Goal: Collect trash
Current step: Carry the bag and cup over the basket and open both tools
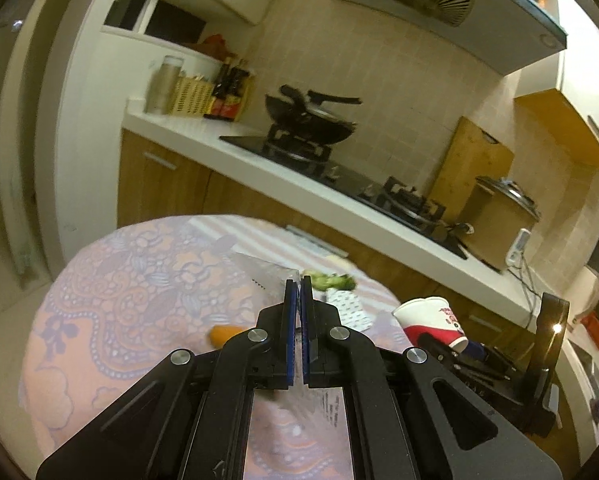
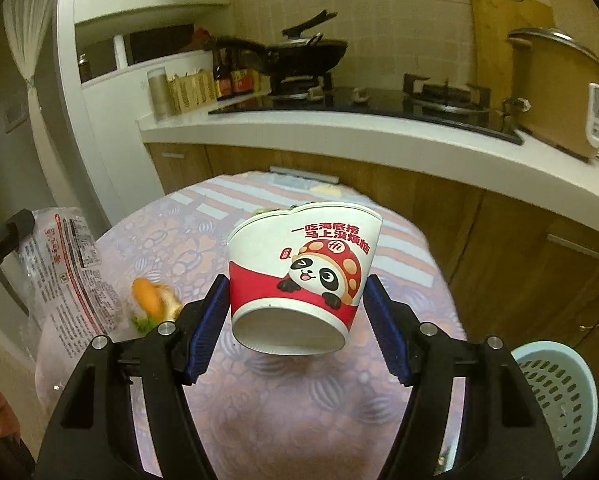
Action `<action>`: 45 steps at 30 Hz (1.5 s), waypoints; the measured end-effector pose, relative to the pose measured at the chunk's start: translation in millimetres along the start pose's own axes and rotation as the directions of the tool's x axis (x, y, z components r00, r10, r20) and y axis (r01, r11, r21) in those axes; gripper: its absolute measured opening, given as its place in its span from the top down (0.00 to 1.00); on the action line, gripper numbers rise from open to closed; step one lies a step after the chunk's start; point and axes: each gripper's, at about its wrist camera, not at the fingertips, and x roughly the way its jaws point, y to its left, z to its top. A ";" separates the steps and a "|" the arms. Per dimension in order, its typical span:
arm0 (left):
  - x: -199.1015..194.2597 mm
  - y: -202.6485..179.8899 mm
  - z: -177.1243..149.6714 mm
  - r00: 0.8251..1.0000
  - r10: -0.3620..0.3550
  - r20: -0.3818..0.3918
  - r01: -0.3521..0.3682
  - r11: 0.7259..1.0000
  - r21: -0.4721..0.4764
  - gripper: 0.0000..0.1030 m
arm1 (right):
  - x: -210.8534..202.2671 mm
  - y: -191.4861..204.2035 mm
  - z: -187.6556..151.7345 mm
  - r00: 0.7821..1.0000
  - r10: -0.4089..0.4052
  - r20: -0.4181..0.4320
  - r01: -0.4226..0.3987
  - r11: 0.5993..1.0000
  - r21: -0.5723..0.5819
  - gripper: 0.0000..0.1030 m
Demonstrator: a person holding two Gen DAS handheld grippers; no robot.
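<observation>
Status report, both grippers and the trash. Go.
Left gripper shut on clear plastic wrapper. Right gripper clamps panda paper cup, lifted above table. Basket low right, path looks open.

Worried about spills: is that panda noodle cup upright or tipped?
Tipped. The noodle cup shows its bottom to the camera, its rim leaning away, between the right gripper pads.
</observation>
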 end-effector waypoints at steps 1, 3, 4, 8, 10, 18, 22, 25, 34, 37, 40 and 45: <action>-1.7 -2.4 0.2 1.000 -0.006 0.005 0.006 1.000 0.004 1.00 | -4.5 -3.4 -0.4 1.000 -0.002 0.005 0.002 1.000 0.006 0.38; -6.1 -10.5 3.3 1.000 -0.026 0.016 0.025 1.000 0.015 1.00 | -12.3 -11.4 -1.8 1.000 -0.008 0.012 0.008 1.000 0.022 0.38; -8.1 -14.4 4.3 0.999 -0.034 0.022 0.034 0.999 0.021 1.00 | -16.0 -15.5 -2.3 1.000 -0.012 0.015 0.012 0.999 0.030 0.37; -11.3 -34.9 7.0 0.996 -0.083 0.032 0.082 0.996 0.044 1.00 | -29.6 -32.5 -5.0 0.999 -0.033 0.031 0.031 0.998 0.063 0.37; -9.2 -45.9 6.1 0.994 -0.106 0.027 0.104 0.993 0.057 1.00 | -36.6 -42.4 -7.7 0.998 -0.047 0.036 0.044 0.996 0.079 0.37; 20.0 -110.6 -16.6 0.975 -0.216 -0.053 0.221 0.970 0.105 1.00 | -74.9 -96.8 -28.4 0.989 -0.135 0.056 0.125 0.981 0.149 0.37; 36.7 -143.6 -34.2 0.963 -0.251 -0.100 0.263 0.956 0.132 1.00 | -98.6 -130.1 -46.4 0.977 -0.206 0.057 0.193 0.963 0.187 0.37; 51.2 -171.5 -50.8 0.954 -0.265 -0.142 0.287 0.943 0.167 1.00 | -114.5 -159.4 -62.2 0.966 -0.254 0.047 0.237 0.944 0.231 0.37; 94.8 -245.8 -114.8 0.925 -0.255 -0.280 0.329 0.908 0.260 1.00 | -133.6 -234.3 -111.3 0.941 -0.335 -0.036 0.326 0.878 0.351 0.37; 110.4 -259.6 -136.6 0.915 -0.236 -0.326 0.332 0.901 0.279 1.00 | -131.3 -245.7 -122.3 0.937 -0.342 -0.067 0.342 0.865 0.368 0.37; 119.5 -266.8 -149.9 0.911 -0.214 -0.352 0.326 0.897 0.298 1.00 | -125.9 -255.4 -134.6 0.933 -0.342 -0.107 0.357 0.855 0.377 0.36; 131.5 -275.5 -167.9 0.906 -0.177 -0.384 0.314 0.890 0.332 0.99 | -113.9 -264.3 -147.1 0.931 -0.331 -0.155 0.366 0.845 0.390 0.36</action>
